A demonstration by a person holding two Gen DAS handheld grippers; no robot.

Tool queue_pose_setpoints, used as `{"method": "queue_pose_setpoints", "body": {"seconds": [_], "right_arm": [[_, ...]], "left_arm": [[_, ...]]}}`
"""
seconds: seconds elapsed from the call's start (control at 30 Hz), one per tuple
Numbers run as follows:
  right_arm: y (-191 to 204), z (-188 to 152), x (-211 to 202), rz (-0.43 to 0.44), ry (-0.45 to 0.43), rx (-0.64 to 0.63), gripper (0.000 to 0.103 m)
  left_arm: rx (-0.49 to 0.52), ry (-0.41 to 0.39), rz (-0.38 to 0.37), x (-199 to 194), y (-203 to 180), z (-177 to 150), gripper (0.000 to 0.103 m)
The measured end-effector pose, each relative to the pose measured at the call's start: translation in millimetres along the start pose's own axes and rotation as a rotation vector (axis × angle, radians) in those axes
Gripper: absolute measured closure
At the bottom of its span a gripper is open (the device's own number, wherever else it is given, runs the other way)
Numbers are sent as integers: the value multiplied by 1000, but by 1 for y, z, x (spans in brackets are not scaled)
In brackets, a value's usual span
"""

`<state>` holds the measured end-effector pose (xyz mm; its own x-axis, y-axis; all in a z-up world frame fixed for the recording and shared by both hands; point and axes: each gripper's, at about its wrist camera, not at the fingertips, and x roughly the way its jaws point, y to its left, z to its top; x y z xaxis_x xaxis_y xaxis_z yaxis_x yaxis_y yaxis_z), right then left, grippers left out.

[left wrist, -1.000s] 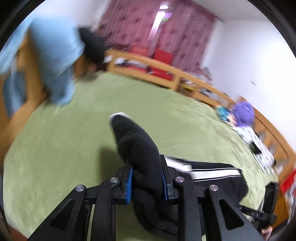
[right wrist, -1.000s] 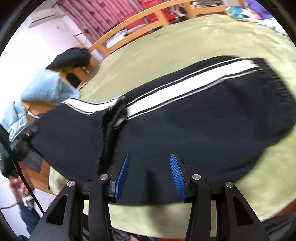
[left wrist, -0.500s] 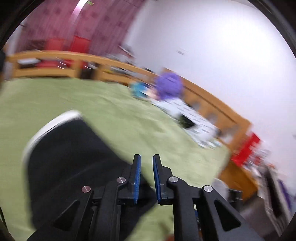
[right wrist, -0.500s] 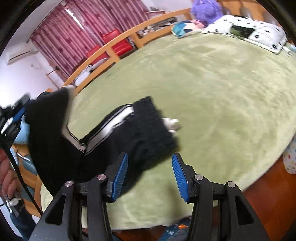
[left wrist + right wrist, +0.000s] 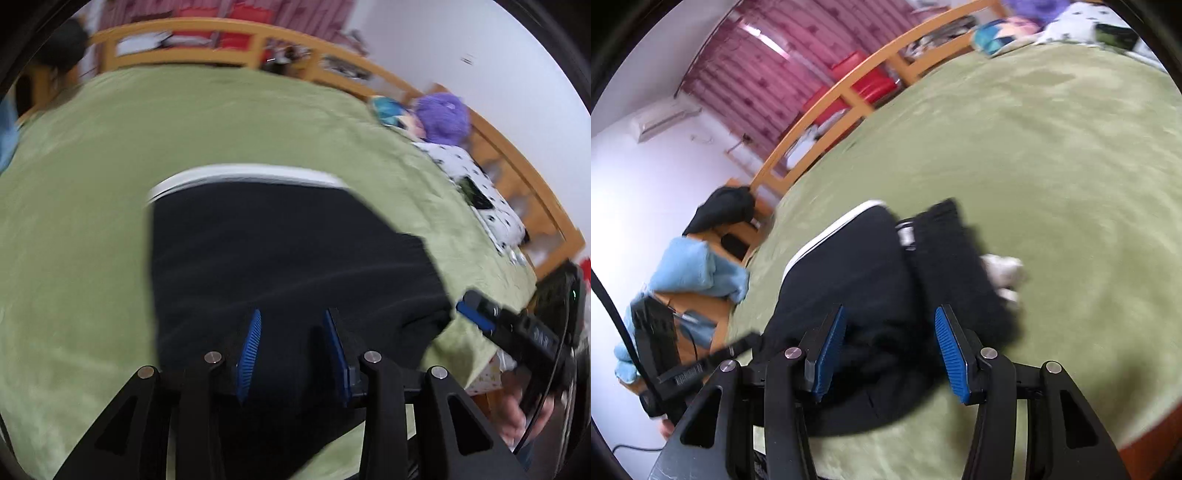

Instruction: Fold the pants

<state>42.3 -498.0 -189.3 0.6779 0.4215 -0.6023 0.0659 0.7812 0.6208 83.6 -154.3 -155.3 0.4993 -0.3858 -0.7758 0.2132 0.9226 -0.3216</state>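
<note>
Black pants [image 5: 277, 240] with a white side stripe [image 5: 243, 173] lie folded in a short stack on the green bed cover [image 5: 74, 240]. My left gripper [image 5: 291, 314] hovers over the near part of the stack. Its jaws are opening, the blue pads stand apart and do not press the black cloth that shows between them. In the right wrist view the pants [image 5: 857, 266] end in a ribbed waistband [image 5: 945, 251] with a white drawstring [image 5: 1001, 266] sticking out. My right gripper [image 5: 891, 310] is open just above the cloth near the waistband.
A wooden bed rail [image 5: 207, 29] runs round the far side. A purple plush [image 5: 441, 114] and a spotted pillow [image 5: 480, 192] lie at the right. A light blue cloth [image 5: 694, 269] and a black garment [image 5: 724, 210] hang at the left rail. The bed's near edge is close.
The left gripper carried the pant leg across onto the rest of the pants, sank, and its pads came apart off the cloth. The right gripper swung toward the waistband and stayed open.
</note>
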Motion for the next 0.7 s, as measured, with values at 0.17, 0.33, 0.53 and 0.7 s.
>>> {"method": "queue_pose_setpoints", "body": {"seconds": [0.17, 0.33, 0.53, 0.7], "right_arm": [[19, 8, 58, -87, 97, -88, 89], [30, 17, 2, 77, -89, -94, 90], [-30, -1, -26, -112, -71, -14, 87], [-42, -18, 1, -171, 51, -35, 67]], "left_arm": [[-115, -29, 27, -22, 40, -21, 50], [-143, -59, -8, -36, 51, -26, 49], [-126, -48, -114, -26, 33, -26, 38], [-87, 114, -29, 25, 18, -53, 36]]}}
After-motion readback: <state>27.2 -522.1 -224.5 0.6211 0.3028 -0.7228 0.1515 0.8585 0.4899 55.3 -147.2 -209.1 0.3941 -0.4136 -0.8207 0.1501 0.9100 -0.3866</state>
